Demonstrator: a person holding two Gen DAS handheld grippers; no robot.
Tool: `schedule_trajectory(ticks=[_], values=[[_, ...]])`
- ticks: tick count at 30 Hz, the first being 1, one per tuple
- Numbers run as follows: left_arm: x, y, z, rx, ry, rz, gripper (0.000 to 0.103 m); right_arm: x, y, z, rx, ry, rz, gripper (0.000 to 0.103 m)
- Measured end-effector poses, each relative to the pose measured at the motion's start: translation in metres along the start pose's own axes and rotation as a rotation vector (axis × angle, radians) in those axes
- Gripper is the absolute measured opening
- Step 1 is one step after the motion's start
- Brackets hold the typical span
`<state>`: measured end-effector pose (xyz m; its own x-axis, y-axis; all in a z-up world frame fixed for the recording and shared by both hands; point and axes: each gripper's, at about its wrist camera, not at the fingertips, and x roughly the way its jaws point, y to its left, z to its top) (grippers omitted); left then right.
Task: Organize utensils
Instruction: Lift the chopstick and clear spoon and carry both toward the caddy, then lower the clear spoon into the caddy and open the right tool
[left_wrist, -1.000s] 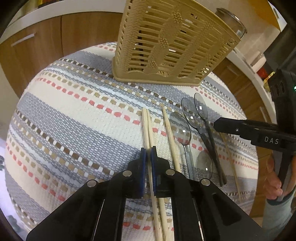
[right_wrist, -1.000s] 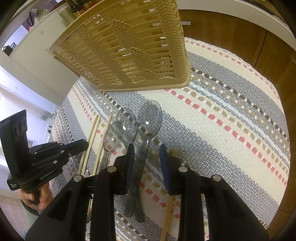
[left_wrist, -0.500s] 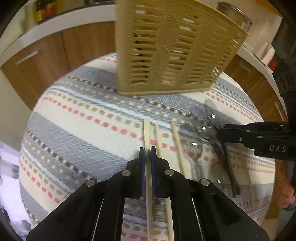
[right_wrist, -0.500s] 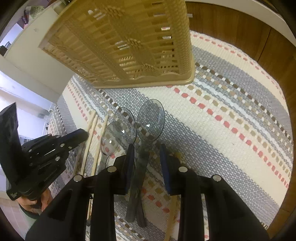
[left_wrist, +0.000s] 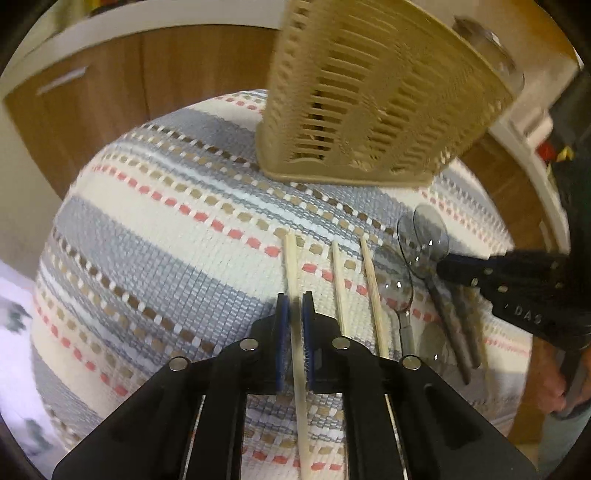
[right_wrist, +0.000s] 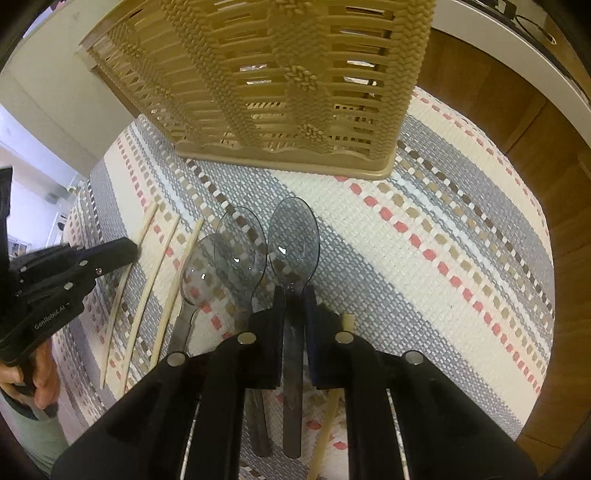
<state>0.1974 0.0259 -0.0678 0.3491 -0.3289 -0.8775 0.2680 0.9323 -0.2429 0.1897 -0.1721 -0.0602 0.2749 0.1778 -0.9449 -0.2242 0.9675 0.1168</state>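
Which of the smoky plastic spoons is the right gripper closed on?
The rightmost spoon: its handle runs between the right gripper's fingers, while the other two spoons lie free to its left.

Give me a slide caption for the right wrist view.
Right gripper shut on grey spoon, facing beige utensil basket across striped cloth.

Your left gripper (left_wrist: 293, 306): jaws nearly closed, pointing 12 o'clock | your right gripper (right_wrist: 294, 306): jaws narrow, at its 3 o'clock.

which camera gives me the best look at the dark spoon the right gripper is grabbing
The right wrist view: the dark spoon lies centered, bowl clear, handle between the fingers. In the left wrist view it sits at the edge, partly hidden by the right gripper.
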Motion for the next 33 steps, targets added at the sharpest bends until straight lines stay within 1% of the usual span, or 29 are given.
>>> schedule_trajectory(ticks=[3,5,7,8,9,10,12,13,14,15,17,18,19,20,24,26,28,29,30,32,33], values=[[0.004,-0.013,0.007,0.048,0.042,0.028,0.022,0.002,0.005,0.004,-0.004,0.011,0.004,0.009],[0.008,-0.025,0.011,0.101,0.067,0.060,0.026,0.003,0.005,0.006,-0.010,0.011,0.007,0.009],[0.014,-0.039,0.016,0.126,0.076,0.086,0.026,0.002,0.006,0.005,-0.013,0.004,0.008,0.009],[0.016,-0.041,0.017,0.139,0.076,0.105,0.019,0.001,0.006,0.004,-0.012,0.000,0.013,0.009],[0.017,-0.044,0.017,0.161,0.066,0.170,0.005,0.000,0.005,0.002,-0.012,-0.007,0.021,0.009],[0.019,-0.048,0.016,0.166,0.058,0.185,0.004,-0.001,0.005,0.000,-0.011,-0.013,0.027,0.008],[0.018,-0.049,0.015,0.148,0.029,0.165,0.004,-0.006,0.003,-0.006,-0.004,-0.045,0.056,0.008],[0.014,-0.045,0.012,0.131,0.001,0.141,0.004,-0.011,0.002,-0.008,0.000,-0.063,0.072,0.008],[0.007,-0.042,0.011,0.112,-0.050,0.102,0.004,-0.014,0.001,-0.010,0.003,-0.078,0.086,0.008],[0.000,-0.039,0.007,0.099,-0.083,0.076,0.003,-0.019,-0.001,-0.013,0.005,-0.100,0.107,0.008],[-0.015,-0.035,0.004,0.069,-0.156,0.027,0.003,-0.035,-0.004,-0.018,0.004,-0.161,0.138,0.008],[-0.027,-0.034,0.004,0.050,-0.211,-0.005,0.003,-0.042,-0.005,-0.020,-0.001,-0.187,0.154,0.008],[-0.035,-0.033,0.004,0.041,-0.245,-0.021,0.003,-0.048,-0.005,-0.021,-0.006,-0.208,0.170,0.007],[-0.044,-0.033,0.004,0.034,-0.285,-0.042,0.003,-0.059,-0.005,-0.023,-0.014,-0.246,0.191,0.001],[-0.084,-0.030,0.009,0.010,-0.468,-0.115,0.003,-0.089,-0.007,-0.027,-0.036,-0.360,0.202,0.001],[-0.098,-0.032,0.013,-0.005,-0.523,-0.124,0.003,-0.096,-0.012,-0.026,-0.048,-0.377,0.193,0.001],[-0.106,-0.030,0.018,-0.027,-0.563,-0.163,0.004,-0.097,-0.014,-0.025,-0.053,-0.384,0.187,0.001],[-0.114,-0.025,0.011,-0.034,-0.574,-0.174,0.004,-0.098,-0.016,-0.025,-0.051,-0.390,0.178,0.001],[-0.118,-0.024,0.012,-0.044,-0.593,-0.182,0.004,-0.099,-0.017,-0.024,-0.041,-0.398,0.176,0.001],[-0.124,-0.016,0.015,-0.066,-0.655,-0.214,0.004,-0.104,-0.019,-0.023,-0.015,-0.422,0.216,0.001],[-0.128,-0.017,0.017,-0.072,-0.681,-0.226,0.004,-0.110,-0.022,-0.023,-0.004,-0.450,0.227,0.001]])
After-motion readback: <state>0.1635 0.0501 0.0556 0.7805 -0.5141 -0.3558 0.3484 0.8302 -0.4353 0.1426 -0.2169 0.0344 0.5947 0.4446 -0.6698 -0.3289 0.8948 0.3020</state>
